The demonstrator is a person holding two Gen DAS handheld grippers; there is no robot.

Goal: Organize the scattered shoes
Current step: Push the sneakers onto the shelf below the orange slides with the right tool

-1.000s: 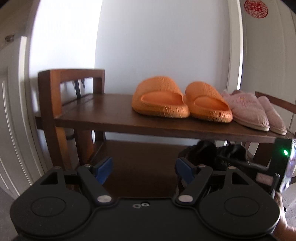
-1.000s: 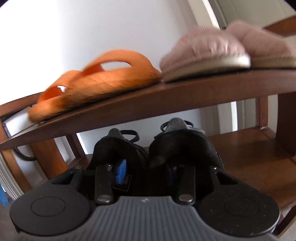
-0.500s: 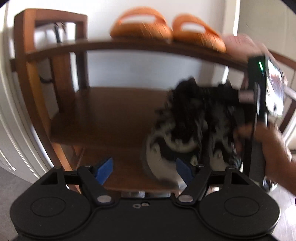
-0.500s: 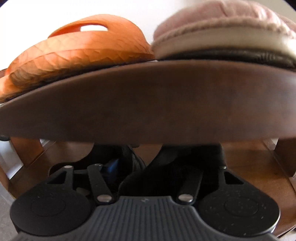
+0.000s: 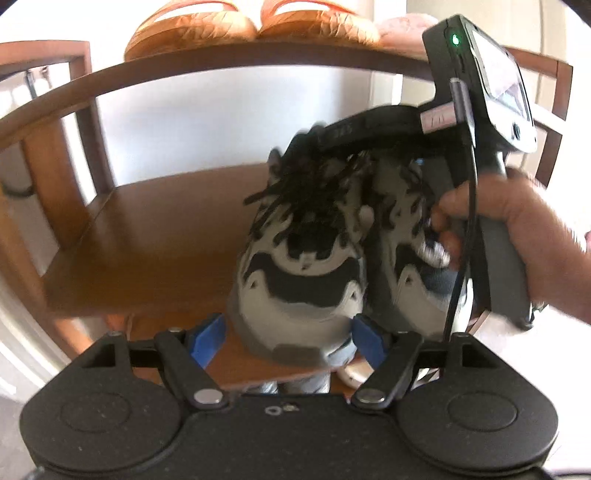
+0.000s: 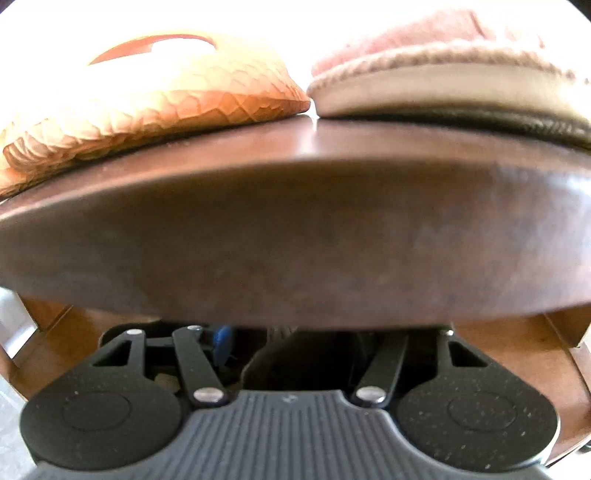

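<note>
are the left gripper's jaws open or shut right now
Open. The left gripper has its blue pads spread either side of the grey and black sneaker, not pressing it.

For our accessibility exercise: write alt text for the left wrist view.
A pair of grey-and-black sneakers sits on a wooden rack's lower shelf, between the open left gripper's blue pads. A hand holds the right gripper above them; orange slides sit on top.

No readable text is showing in either view. In the left wrist view, pale marks are sitting on the black strap [image 5: 364, 129] above the sneakers [image 5: 306, 258], too blurred to read. The device's screen [image 5: 506, 81] at far right is glaring, its contents illegible. Beside it a green light [image 5: 455, 38] is glowing, carrying no lettering.
</note>
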